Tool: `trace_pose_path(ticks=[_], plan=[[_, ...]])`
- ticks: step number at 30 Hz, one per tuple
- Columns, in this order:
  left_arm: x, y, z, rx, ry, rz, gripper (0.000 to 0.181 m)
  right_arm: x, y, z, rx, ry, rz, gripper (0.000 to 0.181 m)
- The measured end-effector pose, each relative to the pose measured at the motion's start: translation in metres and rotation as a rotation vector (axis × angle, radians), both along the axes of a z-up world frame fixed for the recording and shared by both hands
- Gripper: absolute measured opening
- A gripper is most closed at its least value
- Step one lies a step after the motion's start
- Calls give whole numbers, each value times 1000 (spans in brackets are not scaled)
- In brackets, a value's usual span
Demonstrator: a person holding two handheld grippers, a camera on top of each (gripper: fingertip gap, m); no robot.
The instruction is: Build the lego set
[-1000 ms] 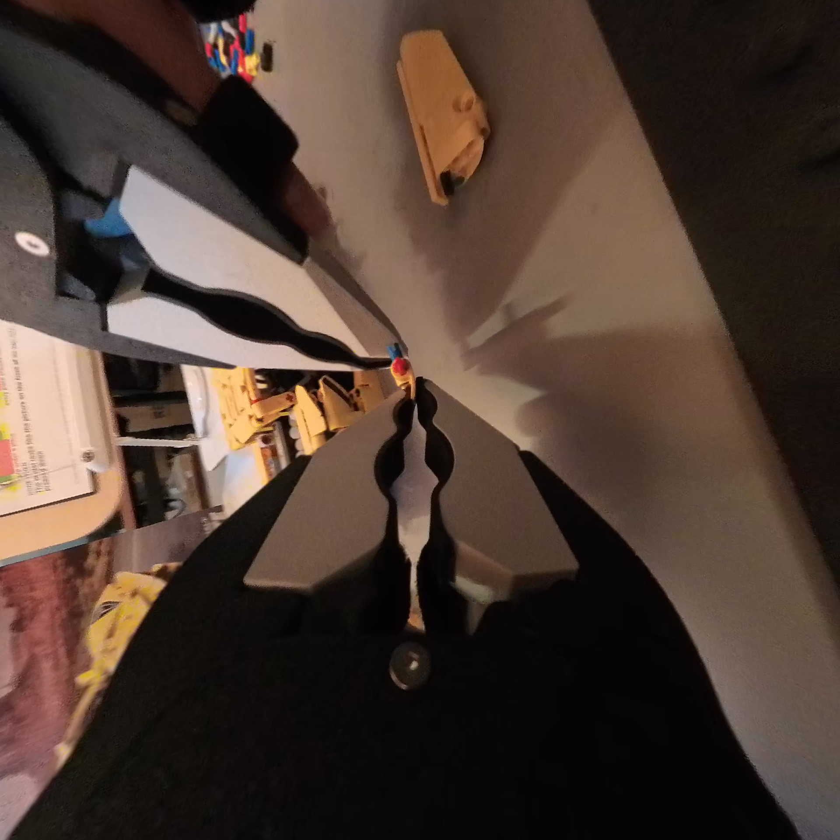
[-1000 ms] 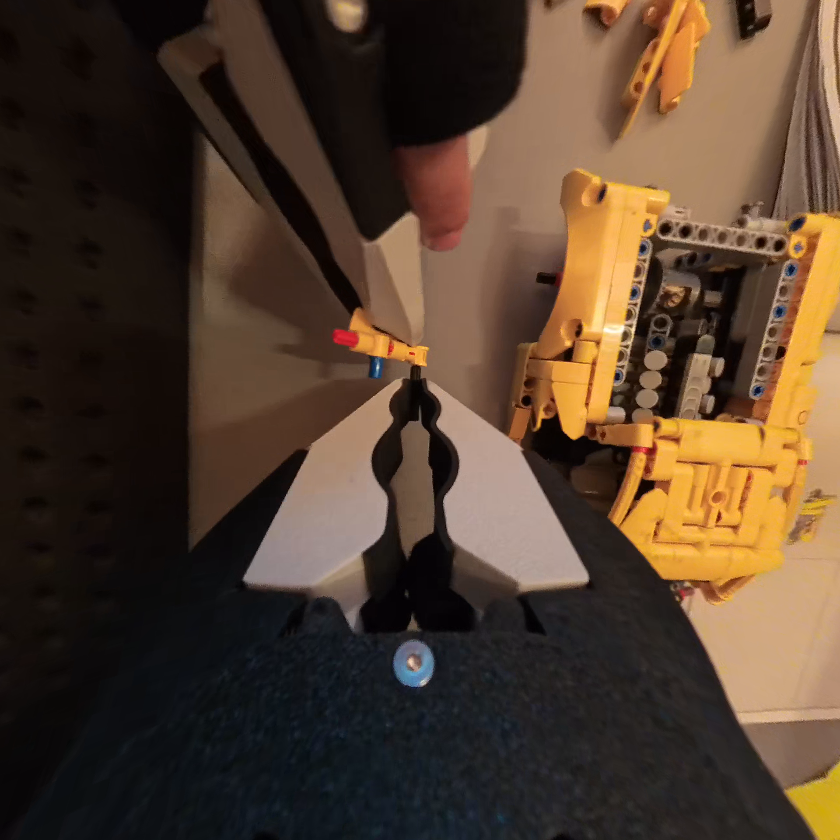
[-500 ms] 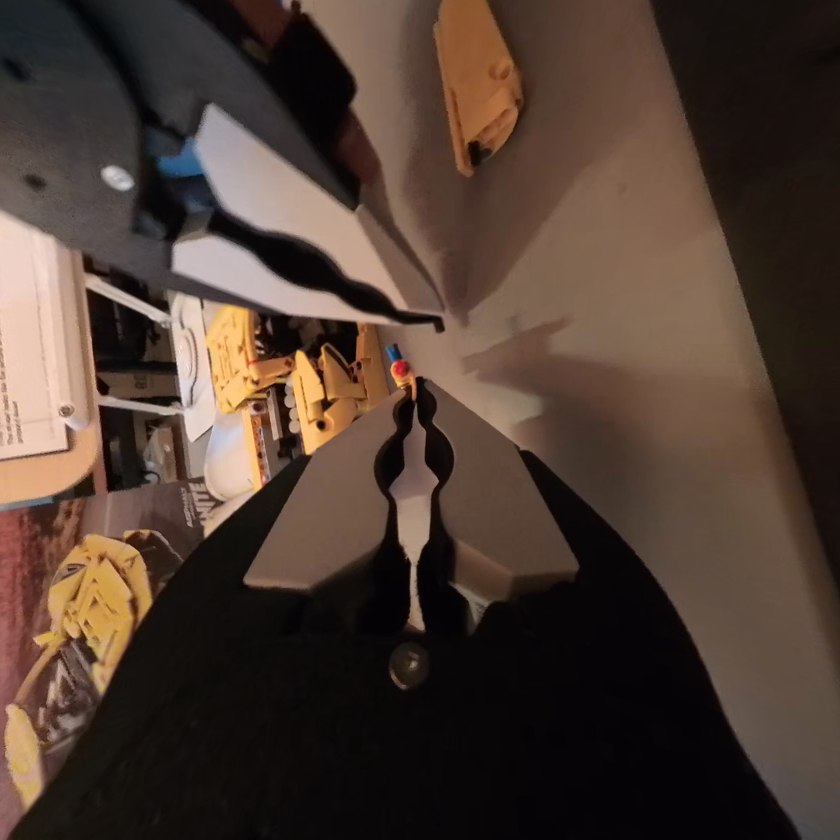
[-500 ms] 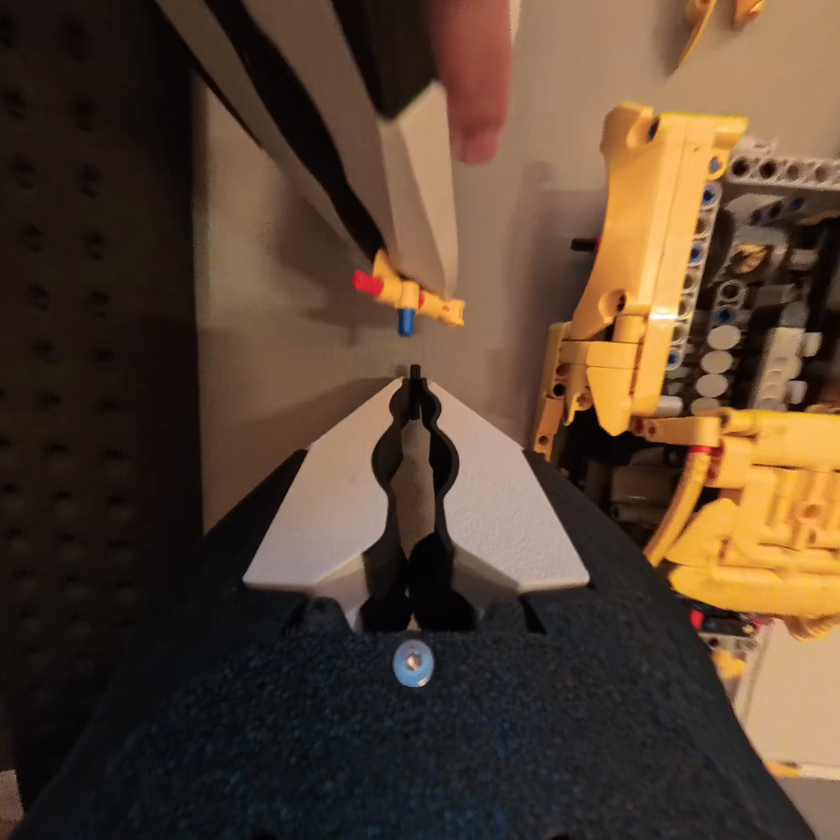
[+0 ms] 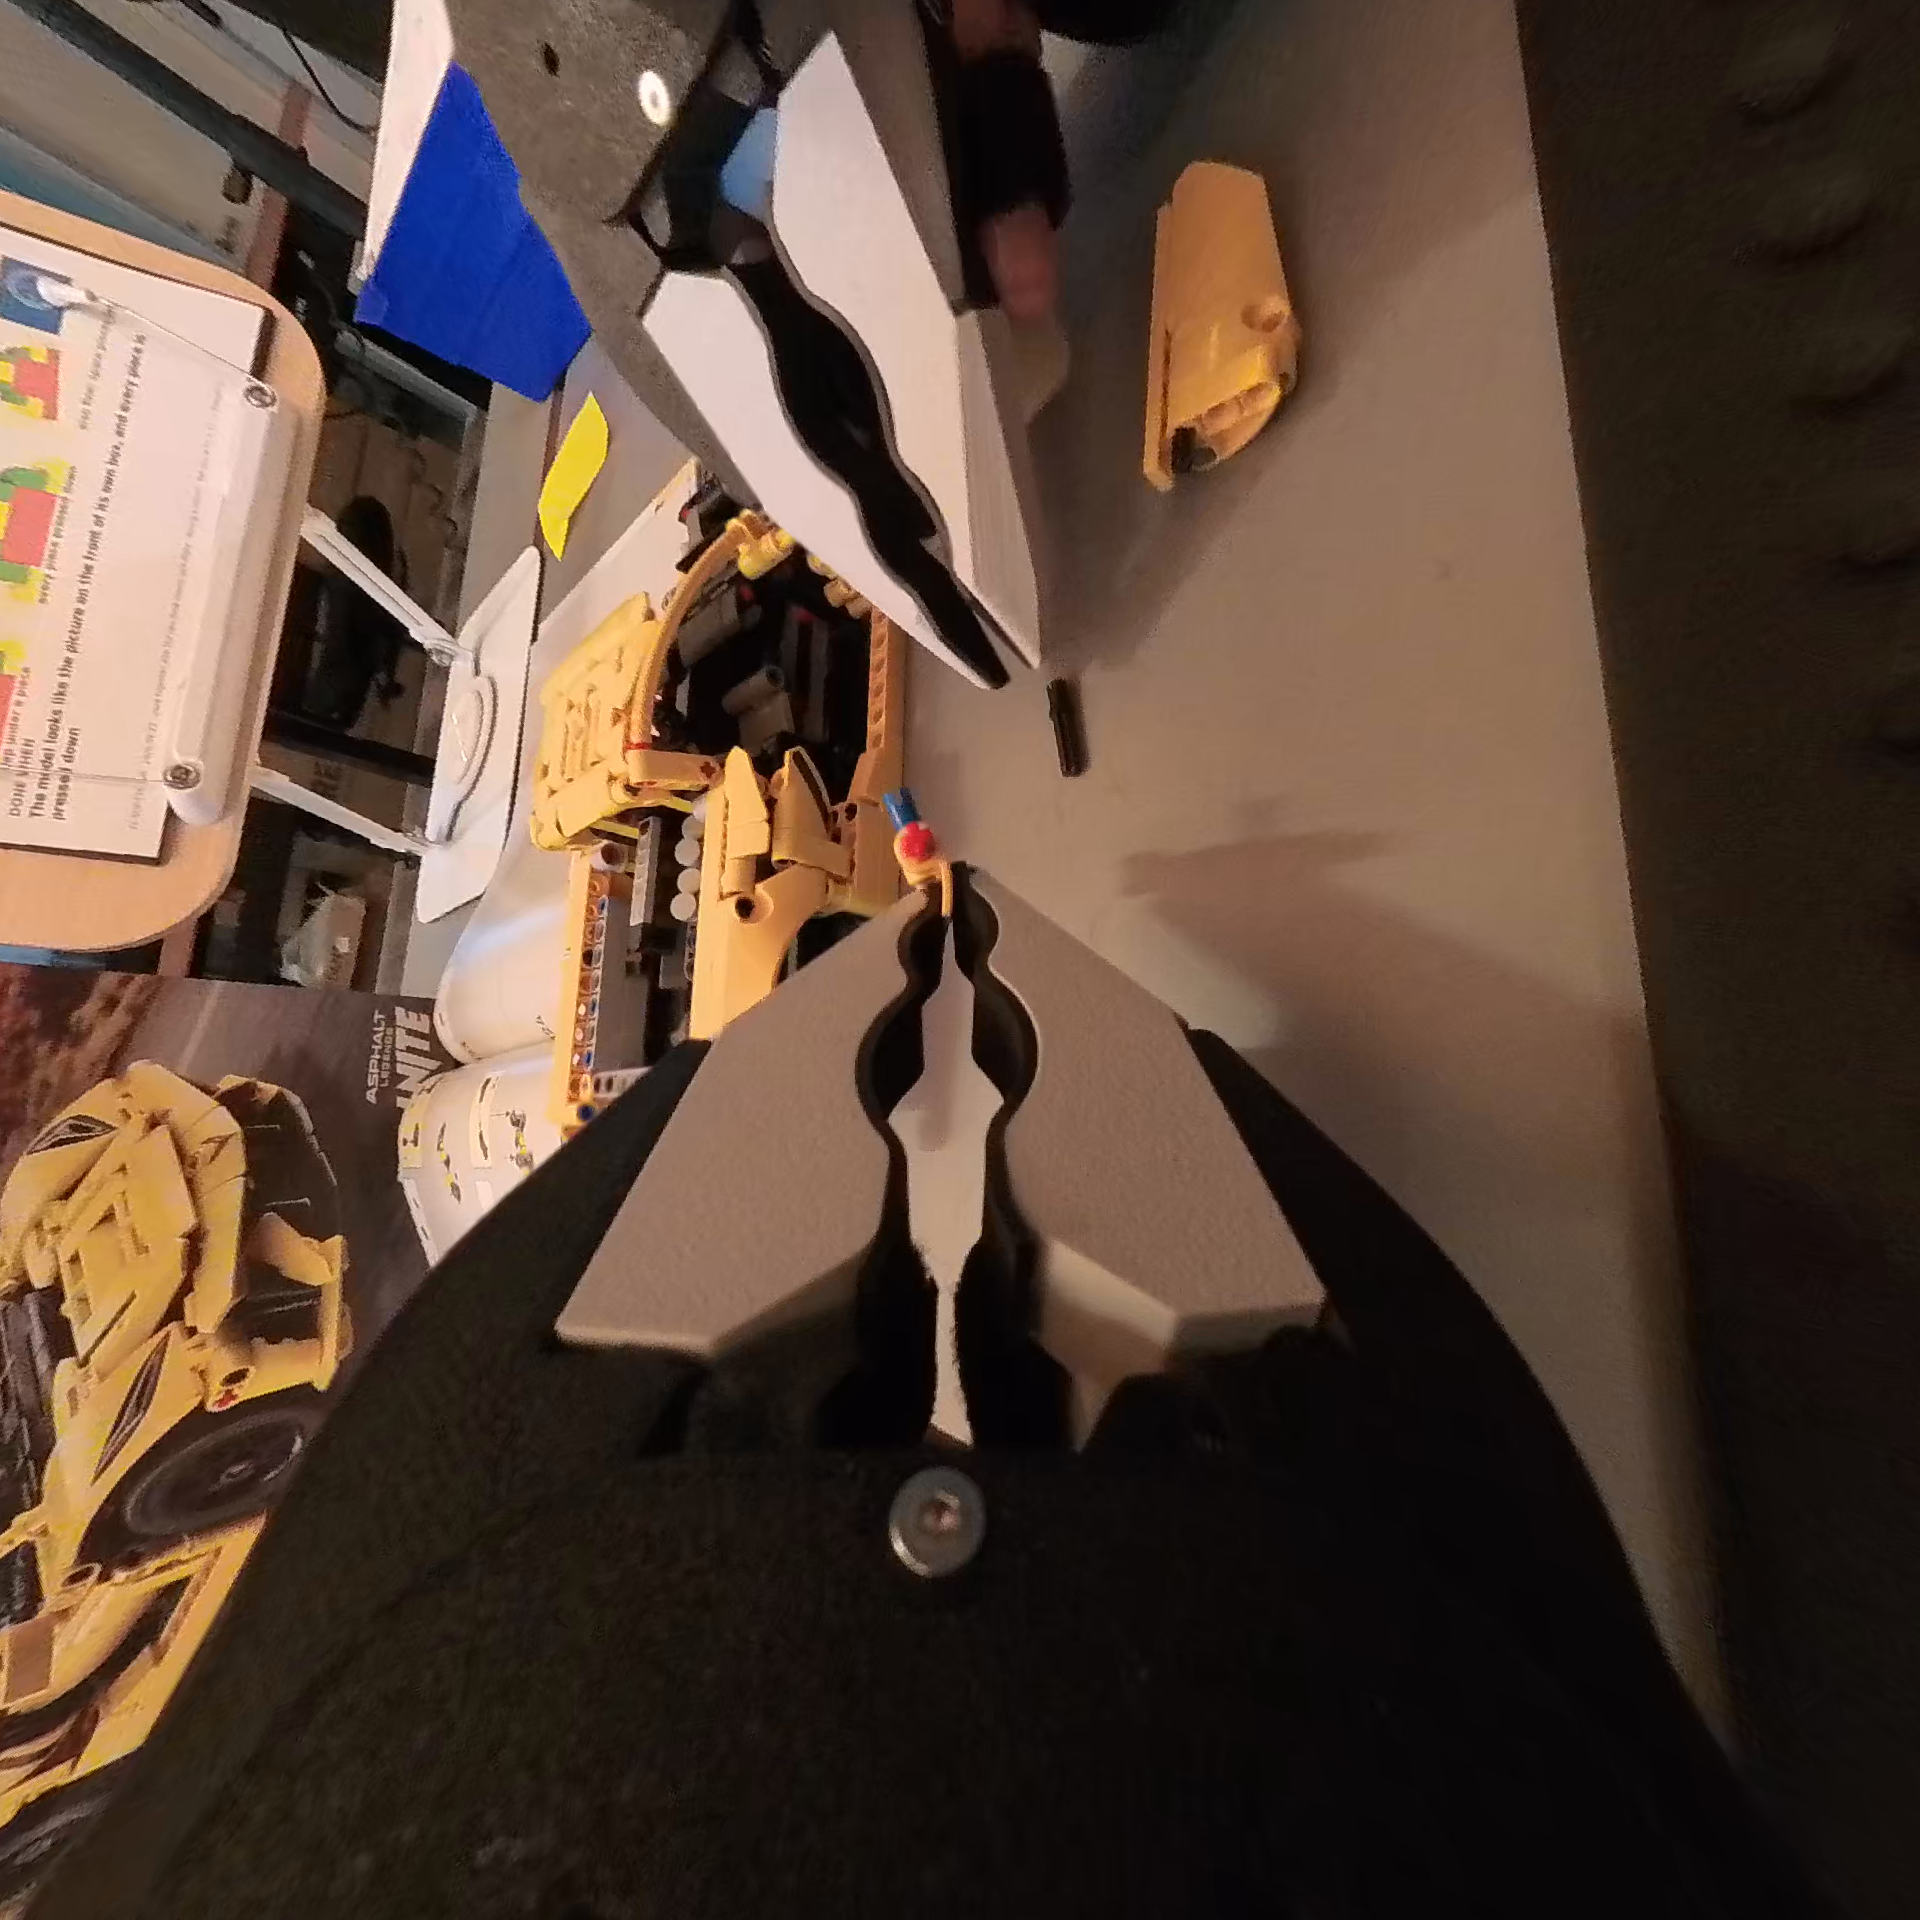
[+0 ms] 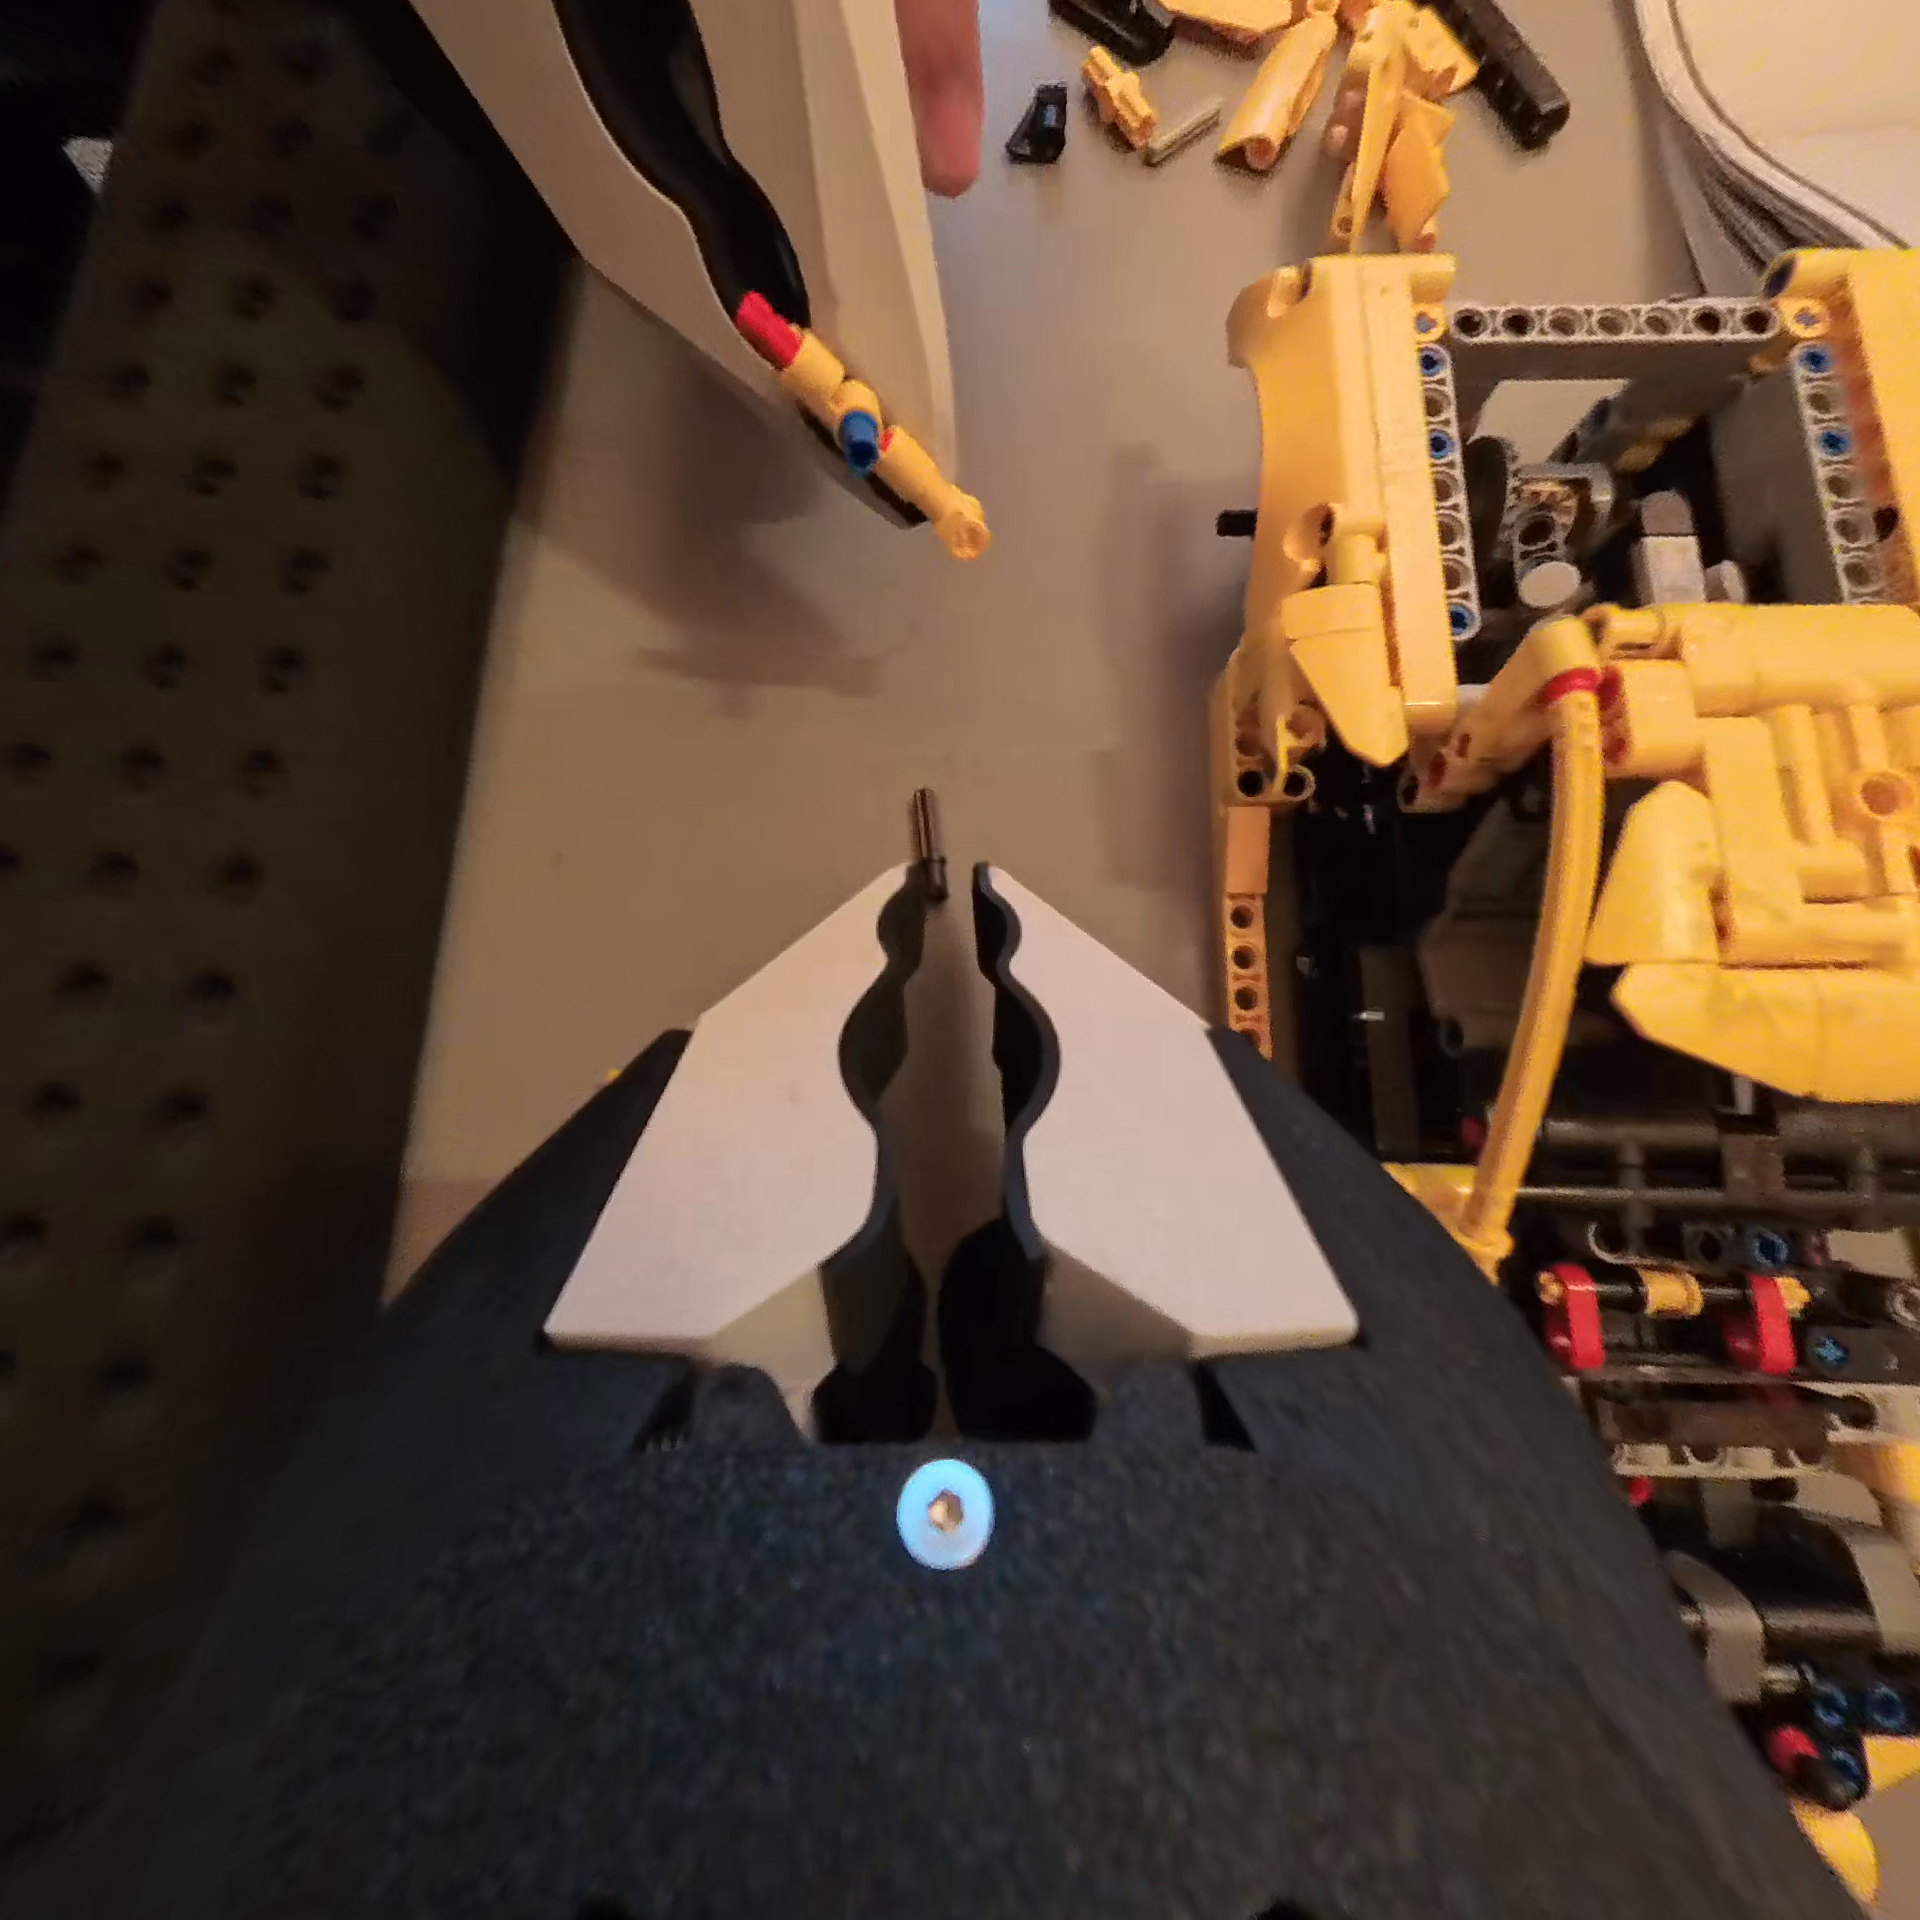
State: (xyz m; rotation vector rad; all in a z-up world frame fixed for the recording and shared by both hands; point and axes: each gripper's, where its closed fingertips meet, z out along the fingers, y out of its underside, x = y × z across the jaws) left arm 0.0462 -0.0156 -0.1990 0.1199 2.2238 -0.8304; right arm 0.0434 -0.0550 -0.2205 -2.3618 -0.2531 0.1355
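My left gripper [image 5: 954, 883] is shut on a small yellow connector [image 5: 920, 847] that carries a red pin and a blue pin. The right wrist view shows the same connector [image 6: 873, 436] in the left gripper [image 6: 904, 499], above the grey table [image 6: 727, 727]. My right gripper [image 6: 951, 878] is open by a narrow gap. A short black pin [image 6: 928, 840] sits just off its left fingertip, not clamped. In the left wrist view the black pin [image 5: 1067, 727] shows just past the right gripper [image 5: 1003, 670]. The part-built yellow car [image 6: 1558, 727] stands to the right.
A yellow panel piece [image 5: 1216, 322] lies on the table's far side. Loose yellow and black parts [image 6: 1299, 83] lie beyond the car. A black perforated board [image 6: 208, 727] borders the table. The set's box [image 5: 156, 1247] and an instruction sheet on a wooden board [image 5: 104, 520] lie at the left.
The two grippers have drawn apart. My right gripper was shut on the black pin at the connector; its jaws have now parted and the pin is out of them. The left still holds the connector.
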Motion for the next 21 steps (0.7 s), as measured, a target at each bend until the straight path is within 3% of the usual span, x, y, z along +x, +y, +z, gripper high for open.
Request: trace_pose_path(ticks=[10,16,21], plan=[[1,-2,15,-142,-10,-12,0,-4,9,-12,-25,-67,50,5],[-3,-7,14,-157,0,-35,0,-2,22,35,73,-48,-26,3],[-6,-9,11,-144,17,-39,0,-8,29,38,17,-131,-1,4]])
